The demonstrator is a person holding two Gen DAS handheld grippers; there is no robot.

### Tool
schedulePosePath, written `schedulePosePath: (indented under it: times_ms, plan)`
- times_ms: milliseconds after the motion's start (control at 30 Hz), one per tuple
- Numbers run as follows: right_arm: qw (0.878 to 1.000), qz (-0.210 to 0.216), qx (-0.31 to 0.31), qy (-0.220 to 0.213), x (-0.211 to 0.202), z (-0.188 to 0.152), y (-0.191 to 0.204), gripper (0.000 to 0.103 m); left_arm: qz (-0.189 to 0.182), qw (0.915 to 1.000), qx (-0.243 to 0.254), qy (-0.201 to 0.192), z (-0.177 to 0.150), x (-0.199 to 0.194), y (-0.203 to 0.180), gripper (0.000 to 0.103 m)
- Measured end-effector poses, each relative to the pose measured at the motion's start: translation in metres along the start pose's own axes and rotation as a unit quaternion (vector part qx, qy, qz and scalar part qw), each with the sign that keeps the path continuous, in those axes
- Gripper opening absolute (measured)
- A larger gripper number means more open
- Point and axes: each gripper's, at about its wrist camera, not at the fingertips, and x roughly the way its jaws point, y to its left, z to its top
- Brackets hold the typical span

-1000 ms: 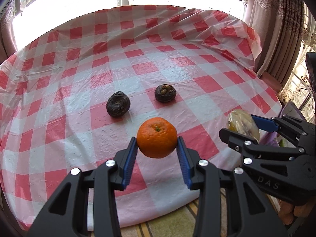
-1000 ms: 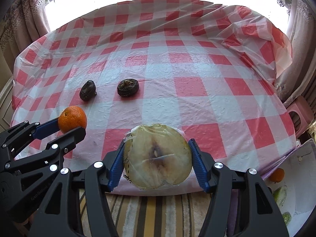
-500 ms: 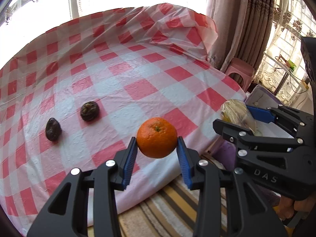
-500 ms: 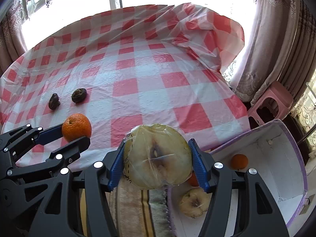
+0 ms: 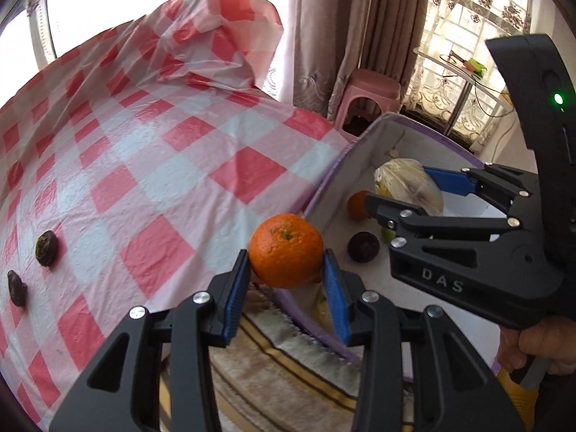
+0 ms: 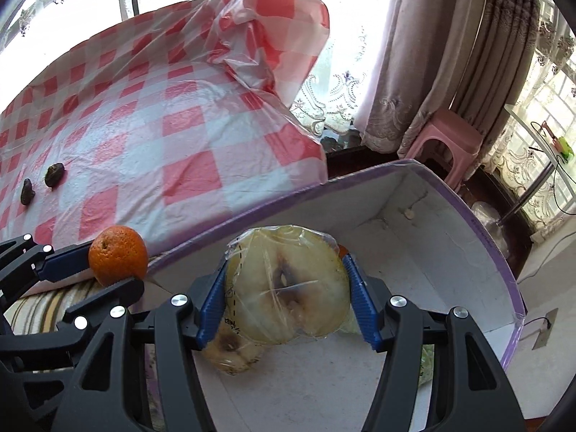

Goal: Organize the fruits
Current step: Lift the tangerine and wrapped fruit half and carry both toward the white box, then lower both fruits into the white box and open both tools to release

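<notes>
Both my claws have swung right, off the checked table: left gripper clamps the orange at the box's near-left rim, right gripper pinches the wrapped apple half over its inside.

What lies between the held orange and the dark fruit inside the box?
In the left wrist view, only the box's purple rim and bare white floor separate orange and dark fruit.

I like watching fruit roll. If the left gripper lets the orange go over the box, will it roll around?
Probably a little. The orange is round, so it would likely roll on the flat box floor. It should stop soon against the wall or other fruit inside. It looks firm between the left gripper pads, so it shouldn't squash.
</notes>
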Motion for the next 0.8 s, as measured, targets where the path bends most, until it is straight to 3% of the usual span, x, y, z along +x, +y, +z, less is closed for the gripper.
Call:
schedulePosePath:
  times_ms: [400,800]
  plan:
    - [0.996,-0.064,-0.010,0.055,0.028,-0.029,-0.035,0.060,-0.067,0.9912,0.069,0.092,-0.011,0.058,-0.062,0.041]
    - [0.993,-0.071,-0.010,0.099,0.046,-0.036,-0.048,0.060,-0.073,0.9813,0.121,0.131,-0.023,0.086,-0.087,0.041]
